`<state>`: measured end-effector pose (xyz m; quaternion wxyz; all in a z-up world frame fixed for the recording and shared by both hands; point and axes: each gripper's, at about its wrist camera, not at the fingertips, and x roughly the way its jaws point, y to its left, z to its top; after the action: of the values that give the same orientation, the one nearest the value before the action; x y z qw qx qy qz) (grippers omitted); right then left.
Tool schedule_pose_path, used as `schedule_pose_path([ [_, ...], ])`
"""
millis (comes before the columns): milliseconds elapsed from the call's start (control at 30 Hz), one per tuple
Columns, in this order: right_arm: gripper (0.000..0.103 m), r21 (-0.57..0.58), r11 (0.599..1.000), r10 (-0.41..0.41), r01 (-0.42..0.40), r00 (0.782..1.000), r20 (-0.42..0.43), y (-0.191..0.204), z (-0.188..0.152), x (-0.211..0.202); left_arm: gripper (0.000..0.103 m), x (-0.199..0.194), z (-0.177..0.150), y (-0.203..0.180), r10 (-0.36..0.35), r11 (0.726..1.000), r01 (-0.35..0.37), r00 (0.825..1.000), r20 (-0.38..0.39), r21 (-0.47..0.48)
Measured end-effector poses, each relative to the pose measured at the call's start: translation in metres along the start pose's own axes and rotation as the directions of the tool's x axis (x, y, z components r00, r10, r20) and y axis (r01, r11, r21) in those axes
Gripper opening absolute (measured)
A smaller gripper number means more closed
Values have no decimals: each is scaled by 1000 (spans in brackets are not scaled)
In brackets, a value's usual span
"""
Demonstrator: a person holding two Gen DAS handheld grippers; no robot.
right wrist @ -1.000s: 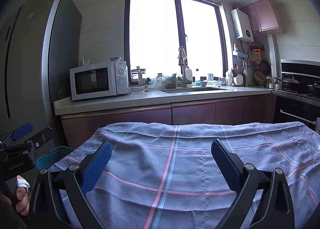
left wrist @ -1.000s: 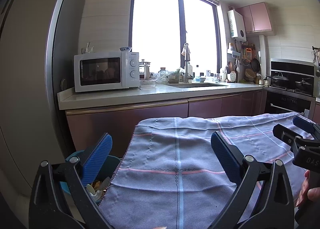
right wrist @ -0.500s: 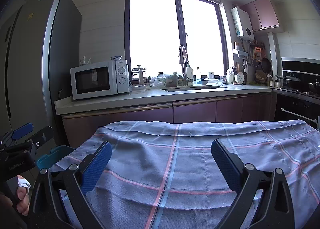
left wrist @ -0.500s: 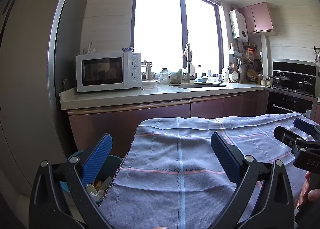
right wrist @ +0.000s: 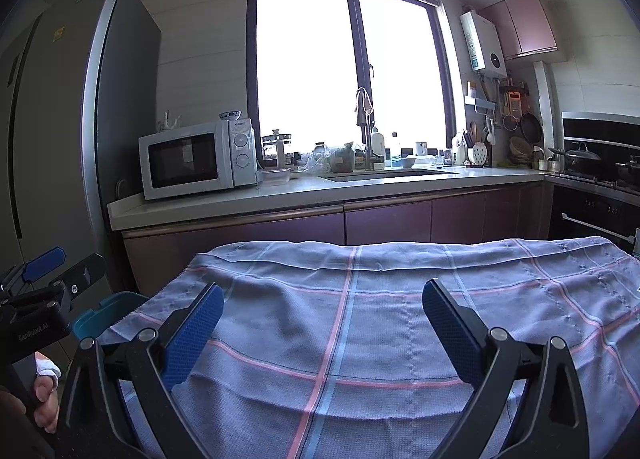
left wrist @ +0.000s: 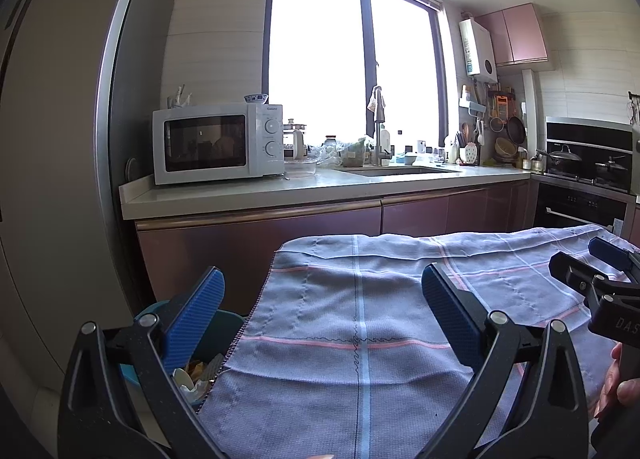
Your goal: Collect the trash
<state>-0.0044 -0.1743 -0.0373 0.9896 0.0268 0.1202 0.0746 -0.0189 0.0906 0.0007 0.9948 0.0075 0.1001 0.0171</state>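
A blue trash bin (left wrist: pixel 218 333) stands on the floor left of the table, with eggshell and scraps (left wrist: pixel 196 375) inside; its rim also shows in the right wrist view (right wrist: pixel 104 313). My left gripper (left wrist: pixel 322 307) is open and empty, held above the table's left part near the bin. My right gripper (right wrist: pixel 322 317) is open and empty above the table's middle. Each gripper shows in the other's view, the right one (left wrist: pixel 600 271) at the right edge, the left one (right wrist: pixel 48 279) at the left edge. No loose trash shows on the cloth.
A blue-grey checked cloth (right wrist: pixel 380 299) covers the table. Behind it runs a counter (left wrist: pixel 320 187) with a white microwave (left wrist: pixel 216 143), sink and jars. A tall fridge (left wrist: pixel 52 139) stands at the left, a stove with pots (left wrist: pixel 584 167) at the right.
Both views have drifted slightly; the scene sits a little further right and lower in frame. Both grippers stay open and empty.
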Motion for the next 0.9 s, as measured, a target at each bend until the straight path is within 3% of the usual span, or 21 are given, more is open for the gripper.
schedule_pose_path([
  [900,96,16,1000,2,-2,1000,-11,-9,1,3,97,8,-1,-7,-13,1000,13,1000,-14,1],
])
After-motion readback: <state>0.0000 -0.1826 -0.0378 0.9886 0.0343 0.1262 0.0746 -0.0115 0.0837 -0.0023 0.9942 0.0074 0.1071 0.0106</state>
